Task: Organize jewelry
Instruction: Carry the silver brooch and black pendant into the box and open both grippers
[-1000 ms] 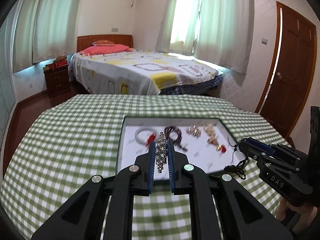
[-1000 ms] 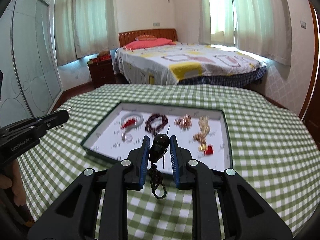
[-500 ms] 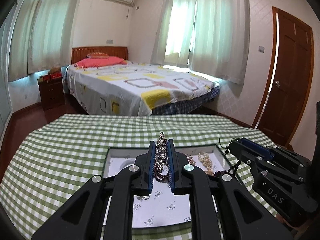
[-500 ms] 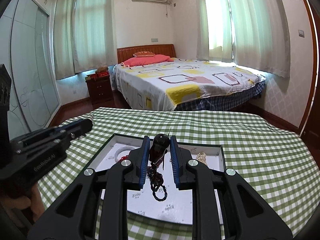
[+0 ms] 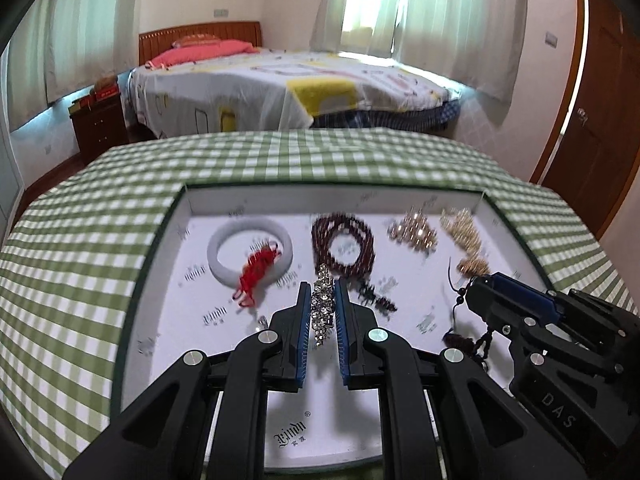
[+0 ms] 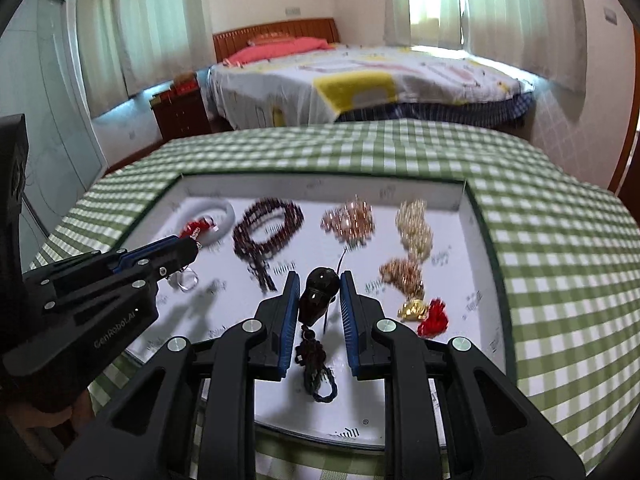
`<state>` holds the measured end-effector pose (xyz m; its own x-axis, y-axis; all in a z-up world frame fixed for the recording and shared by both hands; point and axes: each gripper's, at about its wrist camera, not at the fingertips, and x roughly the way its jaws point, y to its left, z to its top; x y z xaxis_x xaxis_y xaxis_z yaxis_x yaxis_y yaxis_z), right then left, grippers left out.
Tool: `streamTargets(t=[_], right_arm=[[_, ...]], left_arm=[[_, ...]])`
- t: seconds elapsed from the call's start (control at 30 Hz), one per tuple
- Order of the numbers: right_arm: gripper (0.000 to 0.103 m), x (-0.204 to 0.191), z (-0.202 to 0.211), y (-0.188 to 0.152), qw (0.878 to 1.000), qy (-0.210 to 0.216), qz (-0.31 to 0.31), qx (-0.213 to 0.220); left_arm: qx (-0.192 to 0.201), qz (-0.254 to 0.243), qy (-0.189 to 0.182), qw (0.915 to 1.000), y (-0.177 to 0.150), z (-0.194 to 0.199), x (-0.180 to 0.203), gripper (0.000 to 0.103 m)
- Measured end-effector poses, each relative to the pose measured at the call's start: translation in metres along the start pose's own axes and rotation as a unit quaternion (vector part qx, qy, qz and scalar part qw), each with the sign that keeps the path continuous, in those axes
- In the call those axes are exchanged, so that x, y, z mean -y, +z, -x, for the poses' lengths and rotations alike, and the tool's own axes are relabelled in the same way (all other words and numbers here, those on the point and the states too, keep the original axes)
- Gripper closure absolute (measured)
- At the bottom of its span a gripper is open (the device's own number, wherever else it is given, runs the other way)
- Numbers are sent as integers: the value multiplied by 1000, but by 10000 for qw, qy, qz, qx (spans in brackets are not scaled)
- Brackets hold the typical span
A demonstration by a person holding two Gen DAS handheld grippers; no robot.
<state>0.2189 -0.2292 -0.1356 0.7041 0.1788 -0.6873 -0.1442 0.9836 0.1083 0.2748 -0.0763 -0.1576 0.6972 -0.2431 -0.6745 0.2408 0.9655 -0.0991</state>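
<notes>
A shallow white-lined tray [image 5: 248, 200] [image 6: 320, 184] lies on the green checked table. My left gripper [image 5: 323, 292] is shut on a silver rhinestone bracelet [image 5: 323, 304] and holds it over the tray's middle. My right gripper [image 6: 320, 280] is shut on a dark brown pendant [image 6: 318, 294] with a knotted cord [image 6: 316, 364] hanging below it, above the tray's near part. In the tray lie a white bangle with a red tassel [image 5: 250, 248], a dark bead string [image 5: 344, 240] [image 6: 268, 228], a rose-gold cluster [image 6: 348, 220] and a pale gold piece [image 6: 414, 224].
A gold charm with a red tassel [image 6: 424, 312] and a small clear ring [image 6: 184, 280] also lie in the tray. The right gripper's body [image 5: 552, 340] stands right of the left one. A bed [image 5: 288, 84], a nightstand [image 5: 100, 120] and a door [image 5: 596, 112] lie beyond the table.
Both grippers have tilted down and moved forward over the tray, still holding their pieces. Half a second ago they were raised and pointing at the bed.
</notes>
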Motion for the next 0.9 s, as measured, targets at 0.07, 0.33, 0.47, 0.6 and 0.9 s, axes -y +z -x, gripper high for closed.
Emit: streamTargets(t=[0.07,0.33,0.47,0.6,0.9], right_arm=[[82,0,-3,-4,10000,0,-3,-58],[82,3,-10,-6,9997,-1,-81,-219],[82,5,-13,-6,9994,20,-95,-318],[81,5,-11,-6,9995,10,-96,-287],[64,4,-6,-7,9997,12,-104,-213]], left_arm=[[-72,9,-3,10000,-2,-5,2,90],[-315,73,-12,9995,-5,-17,2,90],[-416,118,-29,9991,-5,-20,1,87],[-467,129,-21,9988,-6,-20,1,70],[-462,32,29,9989,-10,-16,3,46]])
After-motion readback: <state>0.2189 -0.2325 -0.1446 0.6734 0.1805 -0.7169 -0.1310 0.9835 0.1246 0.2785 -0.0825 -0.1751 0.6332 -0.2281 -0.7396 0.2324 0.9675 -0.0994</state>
